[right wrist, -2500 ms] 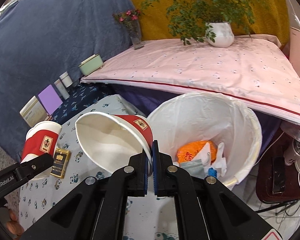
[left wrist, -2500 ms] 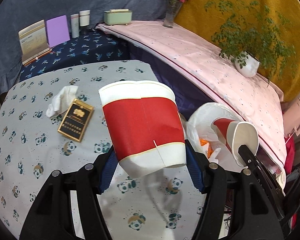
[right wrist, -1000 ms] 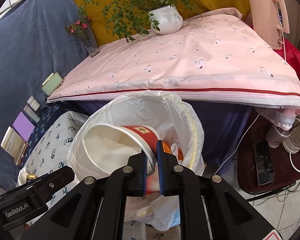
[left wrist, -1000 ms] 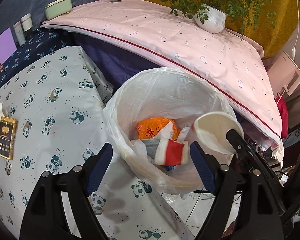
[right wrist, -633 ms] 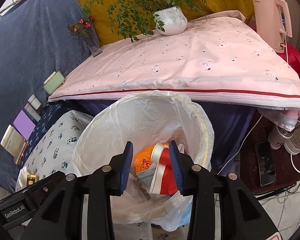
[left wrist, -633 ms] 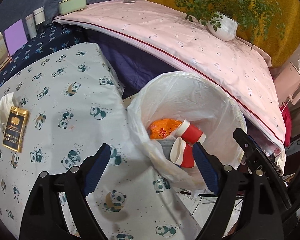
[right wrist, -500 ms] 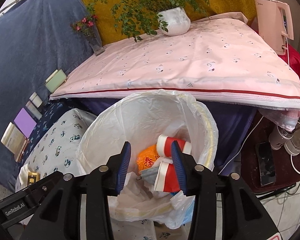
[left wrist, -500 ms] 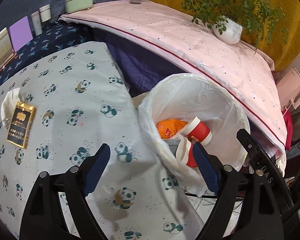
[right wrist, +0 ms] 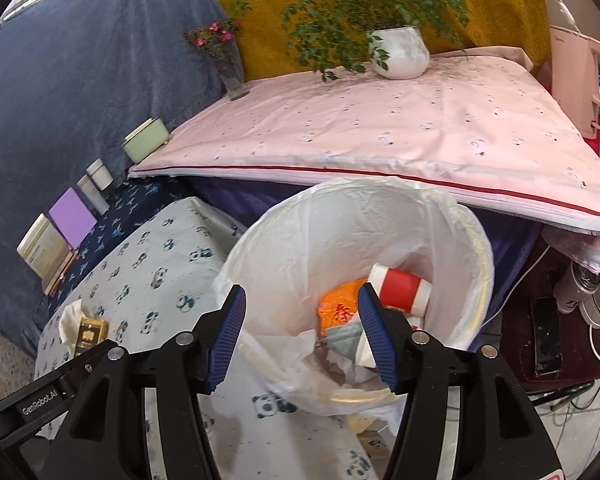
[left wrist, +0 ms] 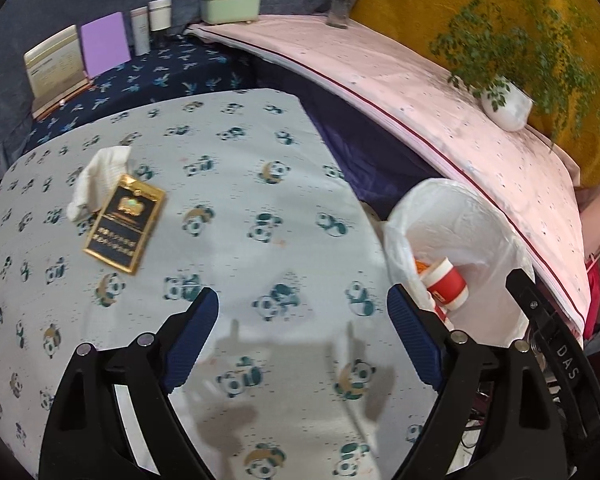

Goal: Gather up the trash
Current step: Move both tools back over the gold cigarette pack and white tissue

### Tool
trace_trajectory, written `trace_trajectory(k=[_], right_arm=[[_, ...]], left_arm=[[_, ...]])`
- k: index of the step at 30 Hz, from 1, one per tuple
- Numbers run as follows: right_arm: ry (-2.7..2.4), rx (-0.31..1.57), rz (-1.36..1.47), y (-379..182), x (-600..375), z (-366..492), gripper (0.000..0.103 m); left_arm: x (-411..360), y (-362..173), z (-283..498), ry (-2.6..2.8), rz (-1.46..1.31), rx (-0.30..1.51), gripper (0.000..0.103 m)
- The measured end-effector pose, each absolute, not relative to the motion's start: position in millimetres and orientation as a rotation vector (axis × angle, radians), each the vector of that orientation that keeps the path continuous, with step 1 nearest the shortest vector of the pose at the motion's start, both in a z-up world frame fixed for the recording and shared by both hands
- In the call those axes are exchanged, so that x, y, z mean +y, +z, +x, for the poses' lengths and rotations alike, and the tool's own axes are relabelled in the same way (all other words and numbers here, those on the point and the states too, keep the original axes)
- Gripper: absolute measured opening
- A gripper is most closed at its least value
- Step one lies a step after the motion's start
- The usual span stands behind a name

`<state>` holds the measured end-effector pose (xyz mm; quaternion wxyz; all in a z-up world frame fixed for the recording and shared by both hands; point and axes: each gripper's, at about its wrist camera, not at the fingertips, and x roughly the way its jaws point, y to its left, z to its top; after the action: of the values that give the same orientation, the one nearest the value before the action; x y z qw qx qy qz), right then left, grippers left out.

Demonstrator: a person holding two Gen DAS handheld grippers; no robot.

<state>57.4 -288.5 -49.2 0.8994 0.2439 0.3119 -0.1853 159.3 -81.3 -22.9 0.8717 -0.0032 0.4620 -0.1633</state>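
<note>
Two ribbed, blue-padded grippers hang with jaws spread wide and nothing between them: the left gripper [left wrist: 302,308] above a panda-print tablecloth [left wrist: 236,208], the right gripper [right wrist: 300,300] over a round trash bin [right wrist: 476,240] lined with crinkled translucent white plastic, standing just beside the table's edge. Inside the bin a red-and-white paper cup [right wrist: 400,286] lies on its side atop an orange wrapper [right wrist: 338,306] and crumpled paper. On the cloth, well apart from the bin, a glossy black-and-gold cigarette pack [left wrist: 125,222] lies flat, touching a wadded white tissue [left wrist: 96,178]. Behind, a white ceramic pot of trailing greenery [right wrist: 398,52] sits on a smooth pink sheet [right wrist: 380,136].
</note>
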Motion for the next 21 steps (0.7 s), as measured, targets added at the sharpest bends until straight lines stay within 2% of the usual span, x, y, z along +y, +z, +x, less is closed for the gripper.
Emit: trace_trajectory(k=[6,17,21], right_arm=[[-0.328,0.655,0.472,-42,-258,67,0.063],[-0.233,0.685,0.404,-39,-201,84,0.066],[-0.195,0.702,0.378,-40,-177,91,0.071]], left_arm=[[-47,-20,160,-0.275,-0.026,0.948,0.082],[9,-22,157,-0.165,-0.054,0.93,0.082],[28,-23,157,-0.117,-0.047,0.919,0.082]])
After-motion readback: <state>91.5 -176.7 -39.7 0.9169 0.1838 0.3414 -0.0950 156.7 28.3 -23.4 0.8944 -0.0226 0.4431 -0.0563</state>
